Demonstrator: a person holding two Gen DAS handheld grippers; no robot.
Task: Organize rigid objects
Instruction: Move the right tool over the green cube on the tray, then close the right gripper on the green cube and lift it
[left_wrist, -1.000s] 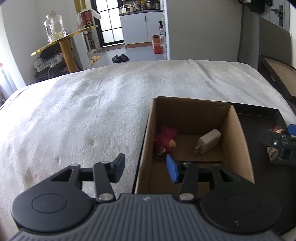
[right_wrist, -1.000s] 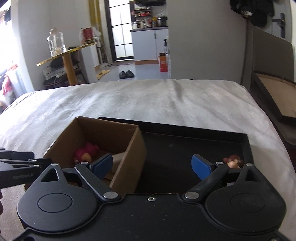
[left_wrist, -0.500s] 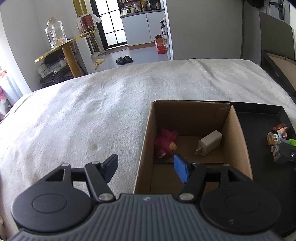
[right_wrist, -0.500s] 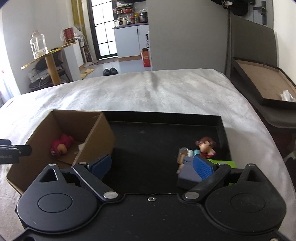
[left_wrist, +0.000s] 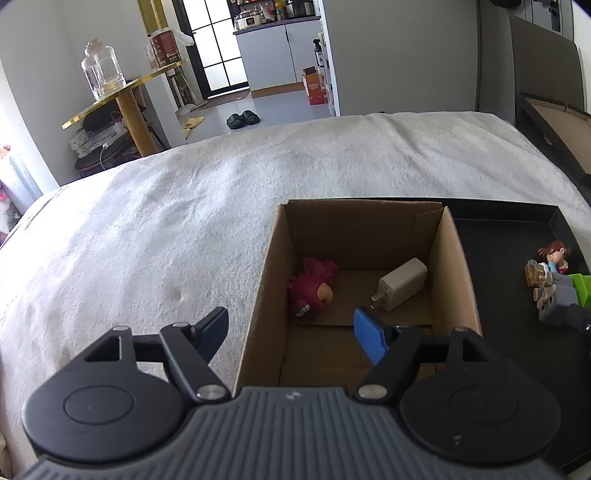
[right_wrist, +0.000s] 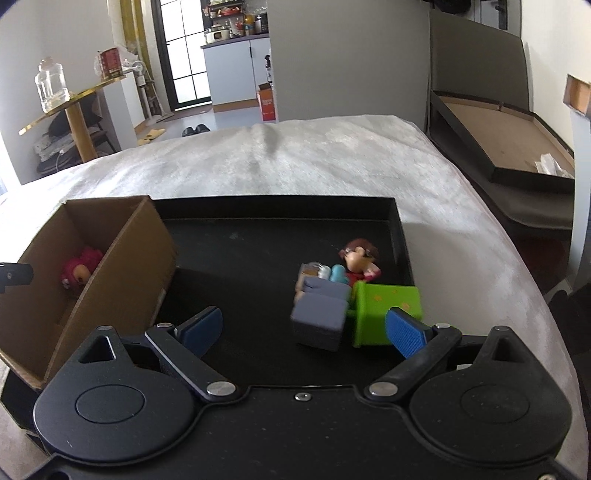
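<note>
left gripper (left_wrist: 290, 332): my fingers are spreading wider, nothing between the pads. one finger hangs over the bed cover (left_wrist: 147, 240), the other over the box (left_wrist: 264, 280), so they straddle its near-left wall. inside the box, at 12 o'clock from the blue pad: a red plush toy (left_wrist: 314, 286), soft and lumpy, and a white charger (left_wrist: 400, 284), a hard smooth block with its prongs toward me and its long axis running 1 to 7 o'clock. both are already stowed. the box is plain corrugated cardboard, open at the top.

right gripper (right_wrist: 304, 330): fingers spread wide, released, gripping nothing. the tray (right_wrist: 258, 251) below is matte black with a low rim. the remaining pieces cluster at 1 o'clock from the fingers, toward the tray's right wall: a grey block (right_wrist: 319, 325) nearest, rigid with rounded edges, slightly blurred; a green block (right_wrist: 384, 304) touching it on the right, boxy with small orange marks, partly behind my right pad; a small figurine (right_wrist: 360, 260) with brown hair and some tiny bits behind them at 12 o'clock.

judgement: the right hand is much nearer the cluster, and the grey block sits roughly between the pads already. i cannot tell its long axis through the blur. the green block beside it may get nudged on closing.
</note>
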